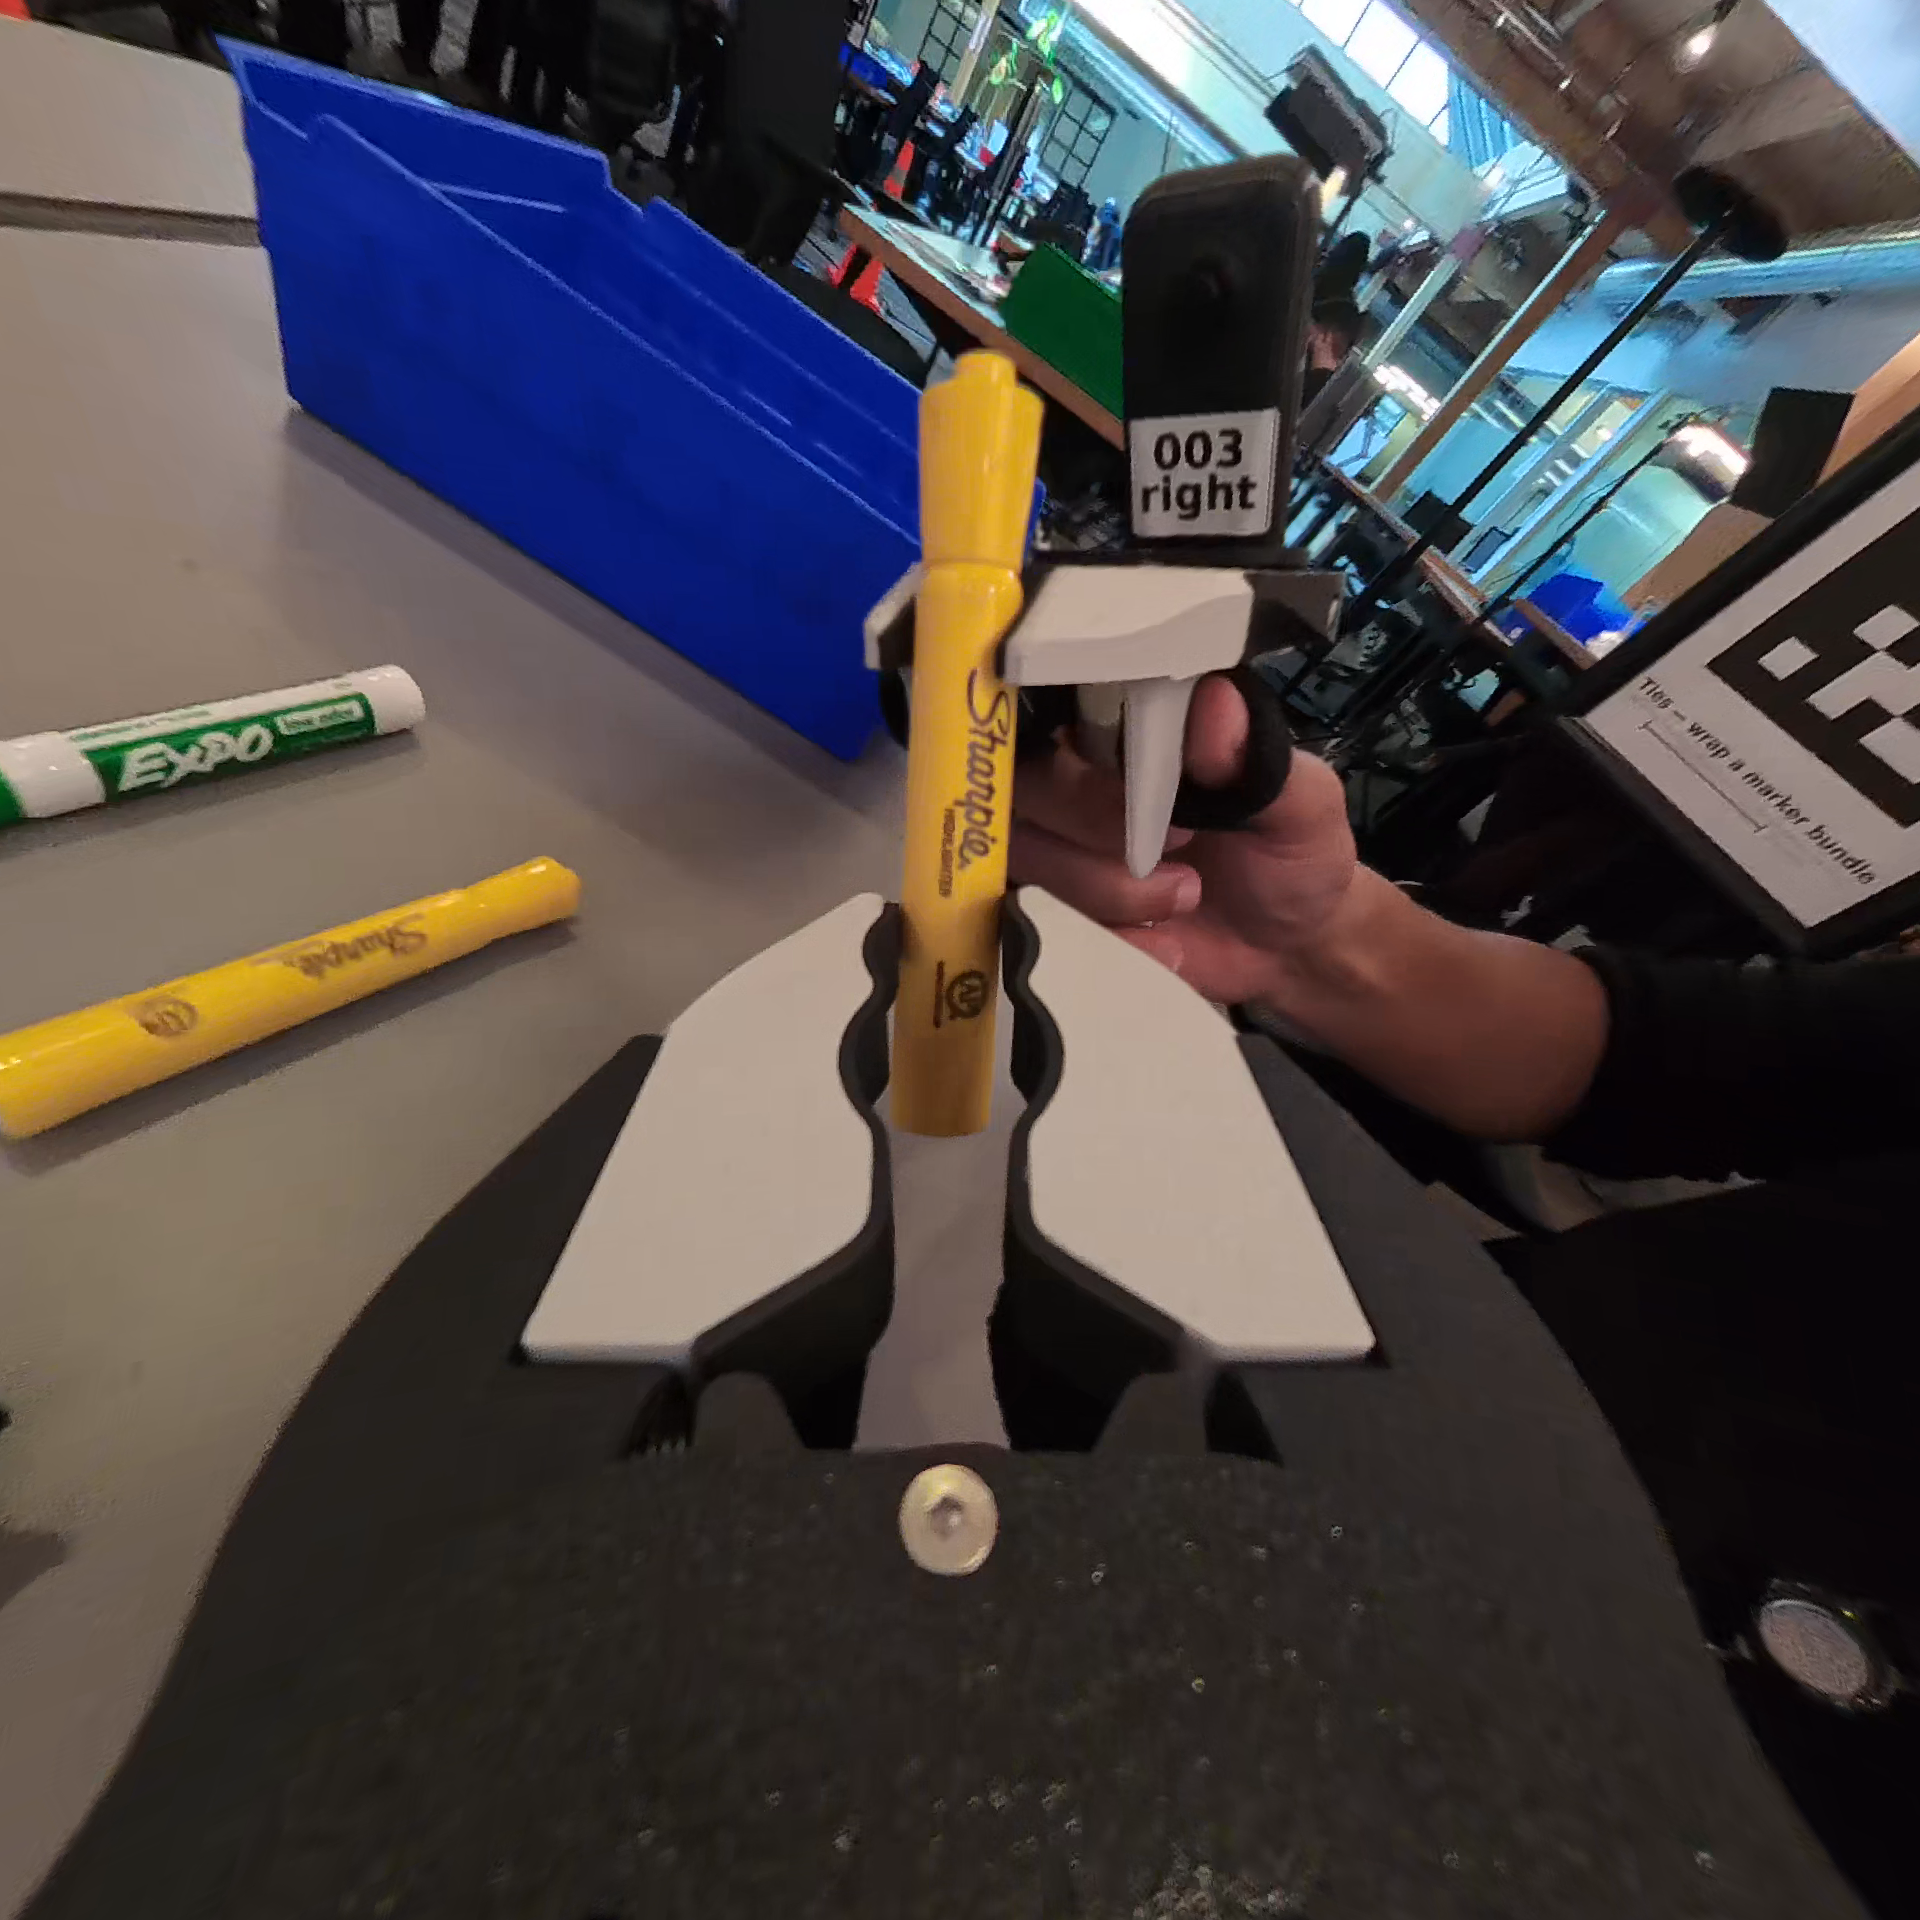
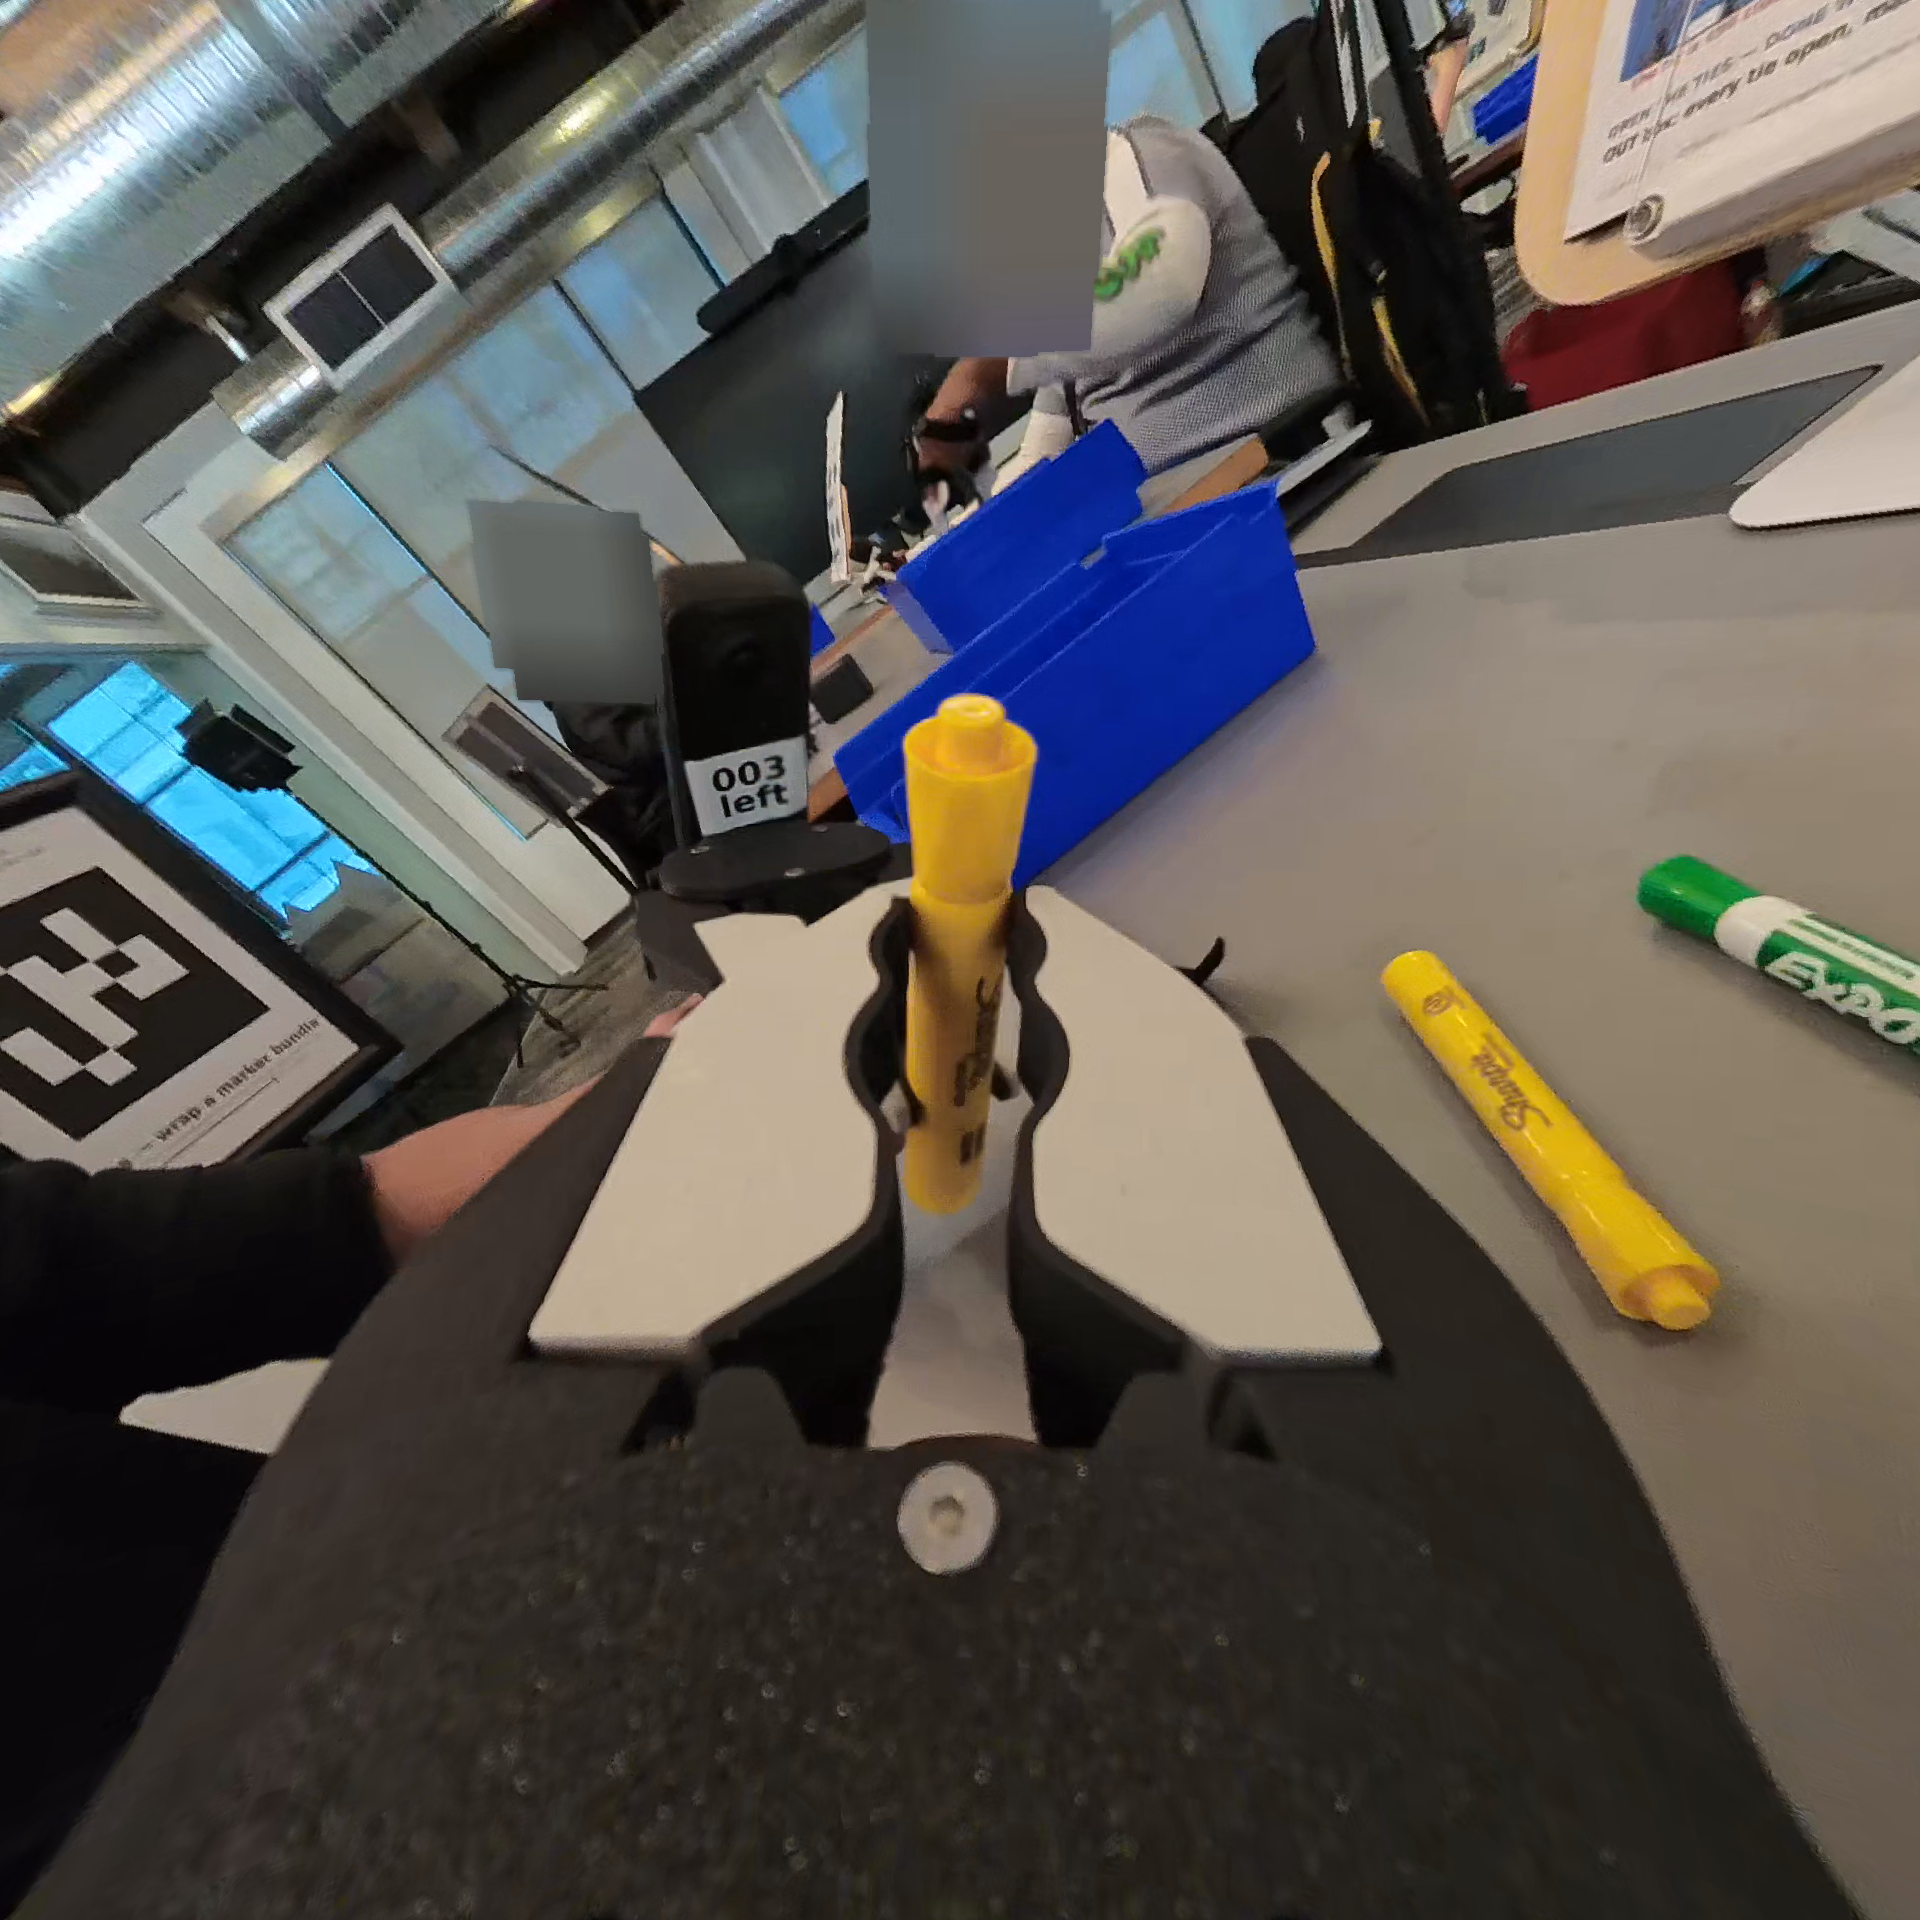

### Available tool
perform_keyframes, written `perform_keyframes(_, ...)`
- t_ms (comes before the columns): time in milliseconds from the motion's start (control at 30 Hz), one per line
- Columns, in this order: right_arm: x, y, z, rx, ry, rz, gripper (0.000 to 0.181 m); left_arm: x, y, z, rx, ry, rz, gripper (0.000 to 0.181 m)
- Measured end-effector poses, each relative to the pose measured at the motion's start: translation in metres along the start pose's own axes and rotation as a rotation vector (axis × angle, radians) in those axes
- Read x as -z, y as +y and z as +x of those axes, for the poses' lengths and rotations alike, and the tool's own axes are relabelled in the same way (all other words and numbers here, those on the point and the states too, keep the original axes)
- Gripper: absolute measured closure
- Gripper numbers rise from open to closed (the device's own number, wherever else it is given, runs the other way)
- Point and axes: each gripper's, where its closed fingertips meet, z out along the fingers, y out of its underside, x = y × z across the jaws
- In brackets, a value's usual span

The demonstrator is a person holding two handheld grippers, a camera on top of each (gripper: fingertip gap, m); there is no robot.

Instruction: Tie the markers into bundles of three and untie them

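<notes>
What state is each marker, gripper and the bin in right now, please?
Held yellow marker: upright, capped, off the table, gripped by both grippers.
Left gripper: shut on its lower barrel.
Right gripper: shut on its upper barrel.
Loose yellow marker: lying flat, capped.
Green marker: lying flat, capped.
Blue bin: standing on the table, contents not visible.

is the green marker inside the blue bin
No, the green marker lies flat on the grey table beside a yellow highlighter, outside the blue bin.
</notes>
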Motion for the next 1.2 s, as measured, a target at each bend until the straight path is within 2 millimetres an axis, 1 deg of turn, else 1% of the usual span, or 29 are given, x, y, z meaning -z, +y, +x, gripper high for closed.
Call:
perform_keyframes(100, -0.004, 0.008, 0.012, 0.089, 0.080, -0.146, 0.164, -0.002, 0.010, -0.012, -0.030, -0.023, -0.070, 0.161)
perform_keyframes(167, -0.002, 0.013, 0.022, 0.215, 0.167, -0.294, 0.164, 0.006, 0.014, -0.015, -0.071, -0.032, -0.109, 0.155)
perform_keyframes(267, 0.003, 0.026, 0.033, 0.449, 0.274, -0.592, 0.164, 0.022, 0.006, -0.022, -0.154, -0.067, -0.134, 0.150)
perform_keyframes(367, 0.010, 0.046, 0.050, 0.708, 0.353, -0.940, 0.164, 0.024, 0.002, -0.026, -0.200, -0.052, -0.241, 0.148)
perform_keyframes(433, 0.012, 0.060, 0.061, 0.782, 0.358, -1.122, 0.164, 0.021, 0.007, -0.039, -0.240, -0.082, -0.326, 0.148)
perform_keyframes(467, 0.011, 0.067, 0.064, 0.792, 0.337, -1.179, 0.163, 0.018, 0.010, -0.045, -0.243, -0.089, -0.358, 0.149)
perform_keyframes(533, 0.004, 0.080, 0.062, 0.779, 0.261, -1.213, 0.163, 0.010, 0.010, -0.052, -0.214, -0.065, -0.352, 0.152)
perform_keyframes(567, 0.000, 0.081, 0.066, 0.787, 0.267, -1.205, 0.163, 0.007, 0.012, -0.053, -0.193, -0.045, -0.351, 0.155)
perform_keyframes(633, -0.003, 0.082, 0.071, 0.786, 0.270, -1.187, 0.164, 0.003, 0.021, -0.060, -0.177, -0.040, -0.401, 0.163)
perform_keyframes(733, -0.005, 0.087, 0.079, 0.749, 0.259, -1.148, 0.163, 0.002, 0.029, -0.071, -0.182, -0.057, -0.438, 0.162)
perform_keyframes(800, -0.005, 0.094, 0.081, 0.722, 0.242, -1.143, 0.163, 0.002, 0.036, -0.074, -0.167, -0.051, -0.482, 0.163)
perform_keyframes(900, -0.004, 0.098, 0.086, 0.730, 0.236, -1.148, 0.163, 0.001, 0.043, -0.077, -0.168, -0.037, -0.518, 0.163)
perform_keyframes(933, -0.004, 0.098, 0.087, 0.724, 0.235, -1.150, 0.163, 0.000, 0.042, -0.077, -0.165, -0.032, -0.510, 0.163)
perform_keyframes(1000, 0.000, 0.103, 0.091, 0.703, 0.227, -1.187, 0.153, -0.001, 0.037, -0.073, -0.136, 0.002, -0.467, 0.164)
perform_keyframes(1067, 0.002, 0.108, 0.096, 0.708, 0.218, -1.216, 0.153, 0.000, 0.031, -0.070, -0.116, 0.021, -0.441, 0.164)
perform_keyframes(1100, 0.000, 0.109, 0.096, 0.728, 0.209, -1.199, 0.164, 0.001, 0.030, -0.071, -0.121, 0.020, -0.442, 0.164)
perform_keyframes(1200, -0.004, 0.108, 0.096, 0.722, 0.209, -1.154, 0.166, 0.002, 0.028, -0.071, -0.121, 0.012, -0.431, 0.164)
